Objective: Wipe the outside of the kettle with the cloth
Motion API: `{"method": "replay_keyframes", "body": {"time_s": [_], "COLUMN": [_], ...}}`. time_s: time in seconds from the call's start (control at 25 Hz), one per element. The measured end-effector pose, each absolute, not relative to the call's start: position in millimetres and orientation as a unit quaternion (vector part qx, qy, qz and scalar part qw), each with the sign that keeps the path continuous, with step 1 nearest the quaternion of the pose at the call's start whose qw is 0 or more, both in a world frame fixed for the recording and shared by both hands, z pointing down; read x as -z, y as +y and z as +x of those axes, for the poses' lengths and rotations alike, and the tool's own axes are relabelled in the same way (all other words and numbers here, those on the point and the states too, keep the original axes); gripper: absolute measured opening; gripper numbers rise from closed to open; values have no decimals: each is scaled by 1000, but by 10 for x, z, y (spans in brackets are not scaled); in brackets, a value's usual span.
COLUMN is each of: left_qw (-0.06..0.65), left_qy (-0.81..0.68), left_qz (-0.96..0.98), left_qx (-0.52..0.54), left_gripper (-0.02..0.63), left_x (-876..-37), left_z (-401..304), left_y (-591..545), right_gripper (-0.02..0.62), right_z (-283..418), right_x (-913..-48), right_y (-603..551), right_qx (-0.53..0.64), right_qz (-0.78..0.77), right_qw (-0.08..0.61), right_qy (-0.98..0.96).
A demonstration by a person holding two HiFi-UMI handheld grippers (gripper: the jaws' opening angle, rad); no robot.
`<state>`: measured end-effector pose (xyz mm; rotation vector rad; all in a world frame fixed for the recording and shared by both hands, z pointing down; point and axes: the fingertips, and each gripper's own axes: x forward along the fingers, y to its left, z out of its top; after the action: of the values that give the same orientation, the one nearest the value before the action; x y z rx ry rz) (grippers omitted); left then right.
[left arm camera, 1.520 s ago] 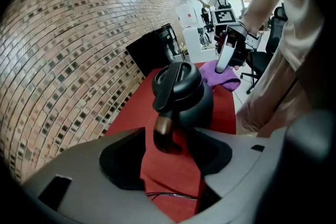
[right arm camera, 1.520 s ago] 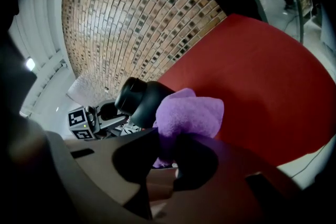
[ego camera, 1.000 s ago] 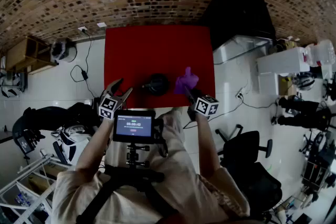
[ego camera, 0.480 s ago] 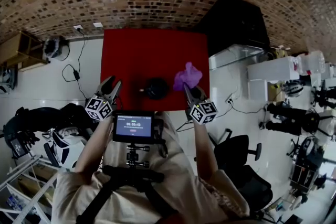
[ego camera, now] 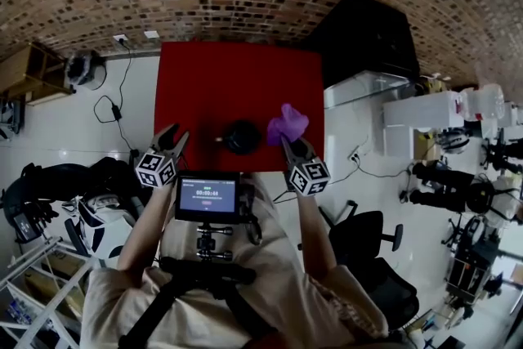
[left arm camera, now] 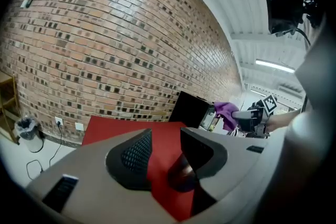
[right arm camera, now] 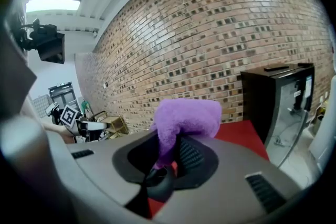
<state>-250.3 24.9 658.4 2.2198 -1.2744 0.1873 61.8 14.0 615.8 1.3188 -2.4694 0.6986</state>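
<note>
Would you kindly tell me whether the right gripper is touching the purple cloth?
Touching. The right gripper view shows the right gripper with its jaws clamped on the purple cloth, which bunches up above them.

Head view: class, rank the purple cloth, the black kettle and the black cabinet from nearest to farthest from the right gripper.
1. Purple cloth: pinched in the jaws of the right gripper.
2. Black kettle: on the red table, to the gripper's left.
3. Black cabinet: on the floor beyond the table's far right corner.
</note>
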Motion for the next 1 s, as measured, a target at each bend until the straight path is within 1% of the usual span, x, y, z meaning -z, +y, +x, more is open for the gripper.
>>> {"method": "replay_keyframes", "body": {"time_s": [0.52,0.64,0.76,1.0], "left_qw": [283,296,292,305], "left_qy": [-485,-492,-491,-505], "left_qz": [823,815,816,803], "left_qx": [-80,-82,-92,-80], "left_gripper": [170,169,169,169], "left_x": [-6561,-6518,-6439,-6403], "left_z": [-2302,-2157,-1989,-1929], "left_y": [532,645,782,856], "right_gripper": [84,83,81,80], "right_z": [890,968,1044,1006], "right_x": [-6220,-6123,-6044,-5973], "right_y": [564,591,626,640], "right_qx": [-246,-235,-220,-204], "right_qz": [447,439,434,405], "right_qw": [128,130,138,135], "right_qy": [-850,-857,-863,-881]}}
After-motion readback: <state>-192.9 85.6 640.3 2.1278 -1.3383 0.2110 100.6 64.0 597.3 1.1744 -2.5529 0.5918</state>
